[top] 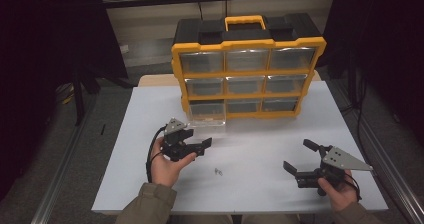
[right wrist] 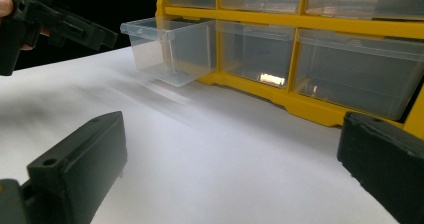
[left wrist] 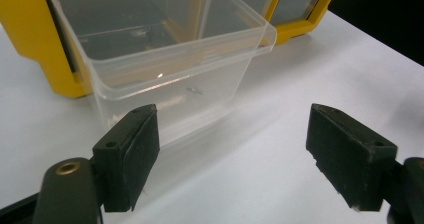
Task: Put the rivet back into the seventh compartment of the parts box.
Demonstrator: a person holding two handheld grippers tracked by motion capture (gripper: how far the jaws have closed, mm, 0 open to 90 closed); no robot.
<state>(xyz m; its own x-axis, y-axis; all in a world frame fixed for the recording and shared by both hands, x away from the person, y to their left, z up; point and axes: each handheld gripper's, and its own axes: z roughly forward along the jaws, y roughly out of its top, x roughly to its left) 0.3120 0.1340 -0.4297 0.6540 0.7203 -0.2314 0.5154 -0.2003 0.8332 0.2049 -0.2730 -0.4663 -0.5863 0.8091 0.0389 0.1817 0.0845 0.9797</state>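
**Bottom-left drawer standing pulled out as both grippers wait on the table**

A person is sitting at a white table [top: 260,184], holding a two-jaw gripper in each hand. The left gripper [top: 202,149] is hovering just in front of a clear plastic drawer [top: 207,112] that is sticking out of the bottom-left slot of a yellow and black organizer [top: 247,74]. Its jaws are standing wide apart with nothing between them, and its pads [left wrist: 142,151] are pressing on nothing. In the left gripper view the drawer [left wrist: 165,69] is sitting just beyond the jaws, apart from them, its rim jutting forward over the table and its back end staying inside the yellow frame. Something small and pale is lying on the drawer's floor, too faint to name.

The right gripper [top: 299,158] is resting low over the table's right side, well apart from the organizer, and its jaws are also gaping wide on empty air. From the right gripper view the pulled-out drawer [right wrist: 170,49] is showing at the organizer's [right wrist: 300,24] near corner, with the left gripper [right wrist: 70,26] hanging near its rim.

A few tiny pieces of metal hardware [top: 218,172] are lying on the bare tabletop between the two hands. The other eight drawers are sitting flush in their slots.
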